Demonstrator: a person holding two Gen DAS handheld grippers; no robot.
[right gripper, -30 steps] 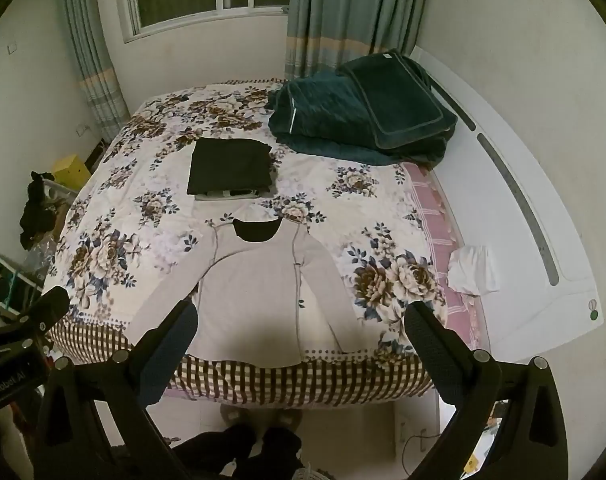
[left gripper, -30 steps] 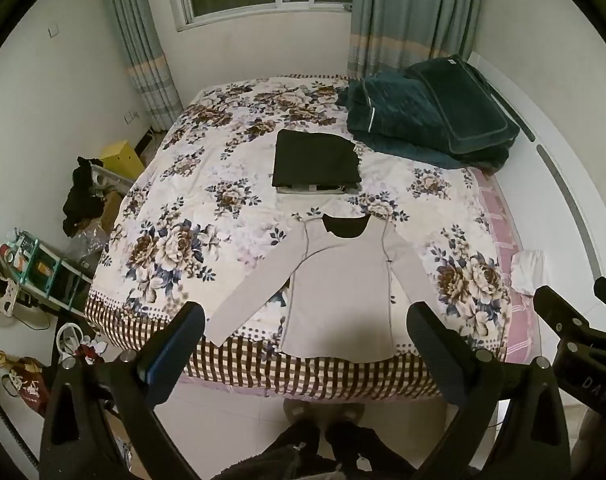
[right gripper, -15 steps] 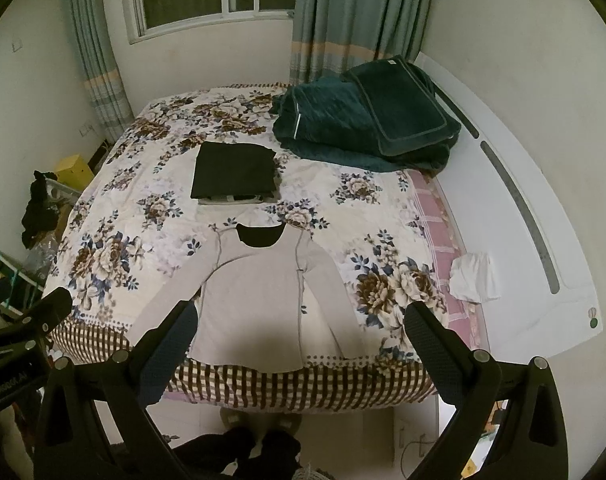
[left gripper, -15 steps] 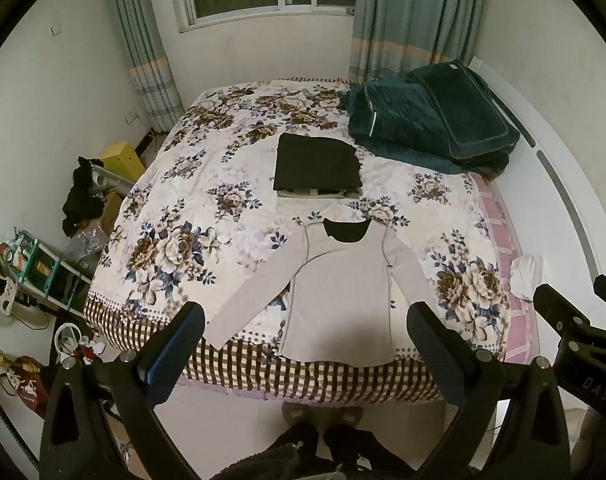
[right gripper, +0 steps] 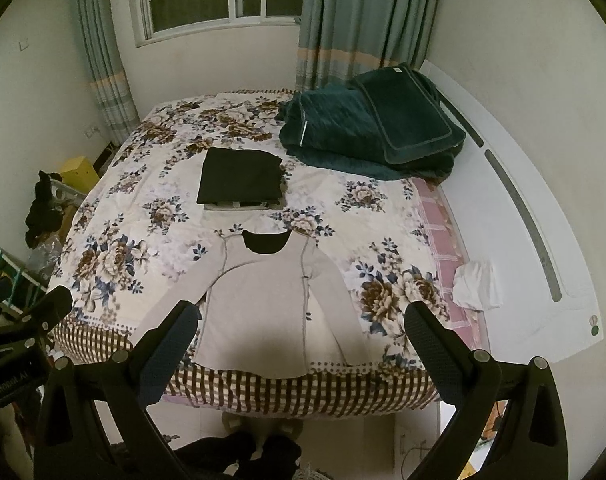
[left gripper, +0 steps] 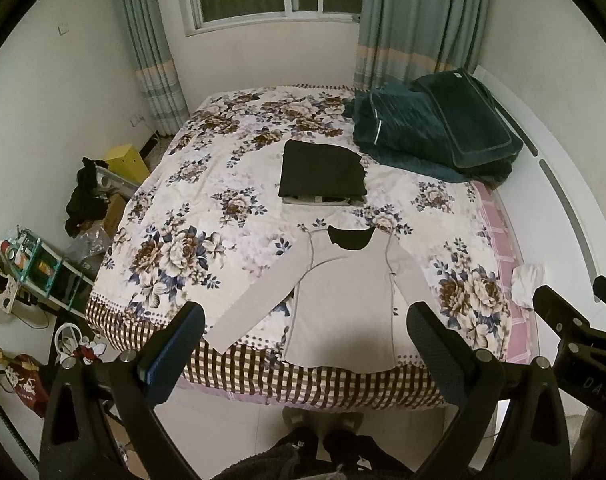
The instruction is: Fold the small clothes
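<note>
- A light grey long-sleeved shirt (left gripper: 343,300) lies flat on the bed (left gripper: 207,208), in the lower middle of the left wrist view, with its dark neck opening toward the window and its hem at the checked near edge of the bedspread.
- Both sleeves are spread out; the one on the left of the frame angles down toward the bed's lower edge, and the other runs down along the shirt's right side.
- The left gripper (left gripper: 305,330) hangs above the near edge of the bed with its fingers wide apart, holding nothing; the shirt's lower half shows between them.
- The right gripper (right gripper: 299,326) is likewise held above the bed's near edge, its fingers spread wide and empty, well clear of the cloth.
- Just above the shirt in the frame sits a pile of folded dark clothes (left gripper: 323,172), apart from the collar.
- A dark green quilt (left gripper: 435,124) is heaped at the upper right corner of the bed.
- A crumpled white cloth (right gripper: 477,284) lies on the white ledge to the right of the bed.
- A yellow box (left gripper: 125,162) and clutter stand on the floor at the left.
- The person's dark shoes (left gripper: 327,440) show at the bottom middle.
</note>
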